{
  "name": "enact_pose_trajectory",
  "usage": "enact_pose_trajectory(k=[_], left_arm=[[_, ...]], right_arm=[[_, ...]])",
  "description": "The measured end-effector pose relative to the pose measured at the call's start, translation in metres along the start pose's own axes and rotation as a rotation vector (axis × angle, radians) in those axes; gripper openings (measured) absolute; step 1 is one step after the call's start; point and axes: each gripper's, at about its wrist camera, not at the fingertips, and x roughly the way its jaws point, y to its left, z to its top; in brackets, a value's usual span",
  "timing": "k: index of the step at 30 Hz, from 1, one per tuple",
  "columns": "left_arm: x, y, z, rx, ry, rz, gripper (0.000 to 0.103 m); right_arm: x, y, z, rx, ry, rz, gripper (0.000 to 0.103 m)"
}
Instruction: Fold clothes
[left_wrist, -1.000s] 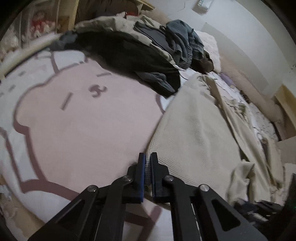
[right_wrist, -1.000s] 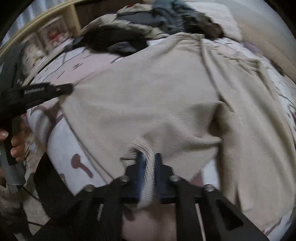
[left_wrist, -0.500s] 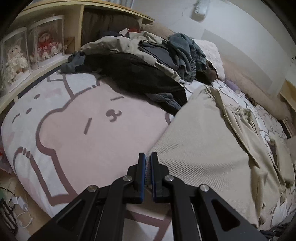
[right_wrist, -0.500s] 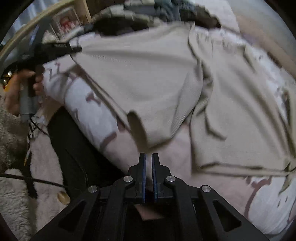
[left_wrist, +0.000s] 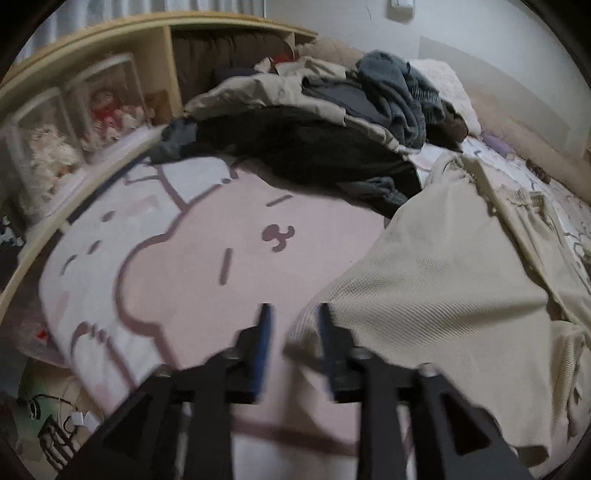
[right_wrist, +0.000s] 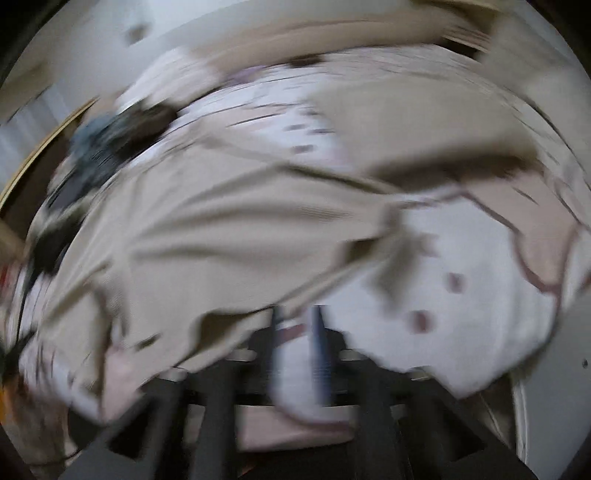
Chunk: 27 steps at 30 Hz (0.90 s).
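Observation:
A beige knit garment (left_wrist: 443, 280) lies spread on the bed, its near corner just ahead of my left gripper (left_wrist: 293, 321). The left gripper is open and empty, its jaws astride that corner without touching it. In the blurred right wrist view the same garment (right_wrist: 229, 236) lies creased across the bed. My right gripper (right_wrist: 297, 325) is open and empty just past the garment's near edge, over the bedsheet.
The bed has a pink and white cartoon sheet (left_wrist: 184, 266). A heap of dark and beige clothes (left_wrist: 314, 129) lies at the far side. A wooden shelf with dolls in boxes (left_wrist: 74, 122) stands left. Cables lie on the floor (left_wrist: 55, 424) by the bed's edge.
Both grippers have let go of the beige garment and opened. The left gripper drew back slightly. The right gripper swung fast to the right, along the bed's edge.

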Motion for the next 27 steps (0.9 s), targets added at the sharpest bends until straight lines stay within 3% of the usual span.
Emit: enact_pose_trajectory(k=[1,3,8,11,14,18,19,20,21,22,23,24,27], left_arm=[[-0.011,-0.002,-0.003,-0.010,-0.017,-0.040,0.048],[-0.031,-0.019,-0.012,0.017,-0.033,-0.149,0.050],[-0.062,-0.098,-0.042,0.228,-0.038,-0.366,0.055],[-0.067,-0.156,-0.066,0.394,-0.026,-0.453,0.057],[-0.067,-0.206,-0.089,0.565,-0.019,-0.488,0.058],[-0.054,-0.250,-0.119,0.757,-0.010,-0.451,0.058],[-0.048,-0.254,-0.124,0.780,0.009,-0.434,0.058],[-0.040,-0.258,-0.127,0.796,0.031,-0.415,0.052],[-0.036,-0.258,-0.126,0.794,0.051,-0.407,0.033],[-0.033,-0.257,-0.123,0.775,0.068,-0.408,0.025],[-0.030,-0.253,-0.117,0.747,0.097,-0.416,0.008],[-0.027,-0.246,-0.111,0.714,0.134,-0.430,0.004],[-0.024,-0.225,-0.095,0.640,0.210,-0.430,0.002]], right_arm=[[0.001,-0.008,0.003,0.031,-0.017,0.005,0.091],[0.007,-0.018,0.010,0.073,-0.042,0.017,0.091],[0.034,-0.028,0.028,0.110,-0.030,0.009,0.091],[0.044,-0.033,0.037,0.129,-0.034,-0.006,0.091],[0.053,-0.042,0.044,0.158,-0.040,-0.028,0.091],[0.068,-0.048,0.053,0.170,-0.042,-0.035,0.088],[0.070,-0.047,0.055,0.165,-0.044,-0.038,0.080],[0.072,-0.047,0.057,0.159,-0.046,-0.041,0.075],[0.074,-0.046,0.059,0.161,-0.045,-0.033,0.058],[0.077,-0.047,0.060,0.167,-0.041,-0.017,0.032],[0.080,-0.048,0.062,0.182,-0.031,0.008,0.022],[0.080,-0.049,0.063,0.202,-0.022,0.038,0.010],[0.060,-0.049,0.064,0.186,-0.057,0.055,0.009]])
